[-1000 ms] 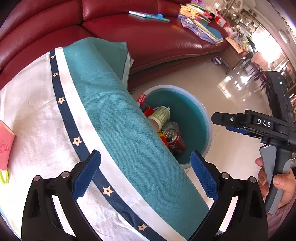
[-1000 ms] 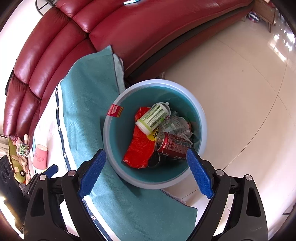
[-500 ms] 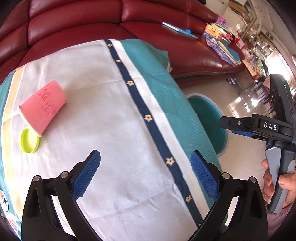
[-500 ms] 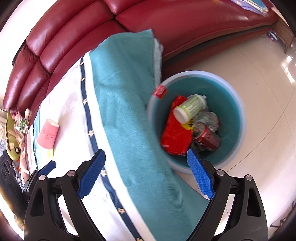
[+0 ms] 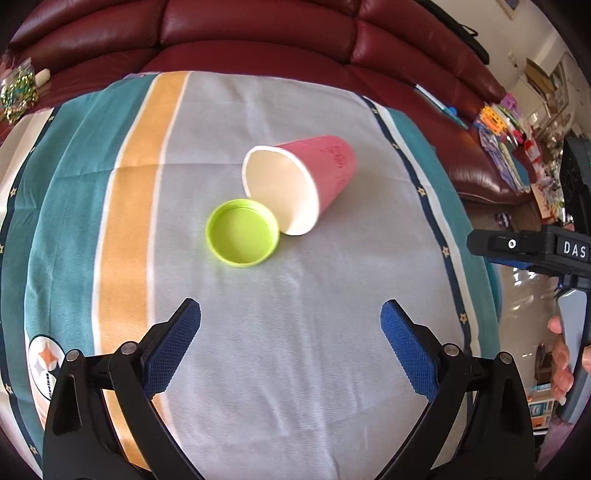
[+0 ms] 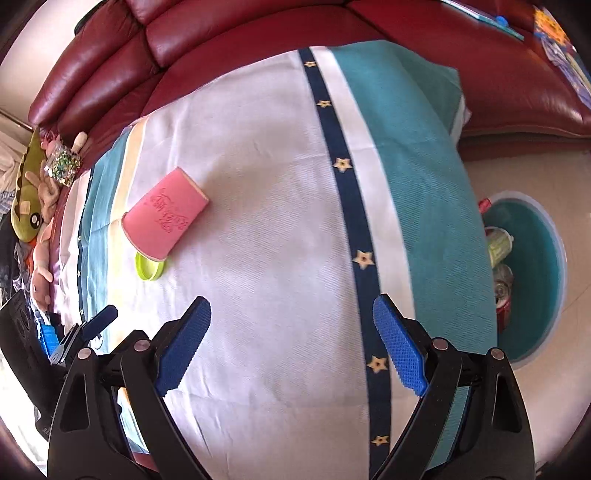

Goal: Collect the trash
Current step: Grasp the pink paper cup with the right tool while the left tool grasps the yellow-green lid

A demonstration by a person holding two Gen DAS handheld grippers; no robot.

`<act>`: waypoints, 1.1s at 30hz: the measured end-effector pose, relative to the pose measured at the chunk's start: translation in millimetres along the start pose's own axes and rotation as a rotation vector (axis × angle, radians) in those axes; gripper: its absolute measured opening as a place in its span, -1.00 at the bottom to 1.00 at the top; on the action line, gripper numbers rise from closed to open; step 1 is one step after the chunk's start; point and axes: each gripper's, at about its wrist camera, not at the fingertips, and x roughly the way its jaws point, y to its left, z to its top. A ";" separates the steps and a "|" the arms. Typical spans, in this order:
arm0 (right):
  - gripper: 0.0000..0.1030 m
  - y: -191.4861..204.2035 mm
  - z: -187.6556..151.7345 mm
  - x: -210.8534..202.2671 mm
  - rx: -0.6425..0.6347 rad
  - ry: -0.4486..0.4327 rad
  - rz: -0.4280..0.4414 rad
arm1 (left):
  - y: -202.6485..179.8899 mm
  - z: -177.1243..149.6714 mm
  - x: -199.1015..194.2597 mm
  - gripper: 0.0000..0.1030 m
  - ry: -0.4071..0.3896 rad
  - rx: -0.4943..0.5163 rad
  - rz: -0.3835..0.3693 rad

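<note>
A pink paper cup lies on its side on the striped cloth, mouth toward me, with a lime green lid touching its rim. My left gripper hovers open just short of them, nothing between its blue pads. From the right wrist view the same pink cup and green lid lie at the left. My right gripper is open and empty over the white part of the cloth. The teal bin on the floor at the right holds a bottle and a red can.
A red leather sofa curves behind the cloth-covered table. Soft toys and a glitter bag lie at the left. Books and papers sit on the sofa at the right. Shiny floor surrounds the bin.
Both grippers swung left, away from the bin and over the table. The cup and lid moved from the left edge to the centre of the left wrist view. Both stayed open.
</note>
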 end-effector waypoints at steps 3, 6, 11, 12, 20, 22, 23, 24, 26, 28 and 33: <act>0.66 26.3 17.9 7.9 -0.021 0.002 -0.030 | 19.3 1.1 2.2 0.91 0.004 -0.024 0.011; 0.66 45.1 37.2 20.3 -0.001 0.025 -0.021 | 32.2 2.7 5.4 0.90 0.006 -0.034 0.017; 0.66 60.8 63.8 37.5 0.085 0.064 0.007 | 41.9 7.8 14.1 0.90 0.021 -0.038 0.018; 0.66 63.1 68.0 40.7 0.101 0.070 0.012 | 42.5 8.8 15.9 0.91 0.022 -0.035 0.018; 0.66 83.1 75.8 80.2 0.228 0.132 0.082 | 51.7 7.4 26.0 0.91 0.039 -0.021 0.015; 0.63 87.0 74.6 88.1 0.246 0.136 0.099 | 54.1 8.4 27.8 0.91 0.044 -0.018 0.016; 0.56 88.7 73.7 93.0 0.254 0.144 0.111 | 55.6 8.6 28.2 0.90 0.045 -0.018 0.017; 0.54 89.8 72.9 97.0 0.264 0.147 0.127 | 57.4 9.0 28.6 0.91 0.045 -0.019 0.018; 0.47 92.7 72.4 101.7 0.265 0.138 0.143 | 60.9 10.5 29.6 0.91 0.047 -0.022 0.020; 0.34 99.1 73.8 103.8 0.237 0.132 0.133 | 63.5 11.9 30.1 0.91 0.046 -0.025 0.020; 0.24 110.9 75.7 100.4 0.139 0.104 0.070 | 60.8 14.4 31.6 0.91 0.048 -0.014 0.017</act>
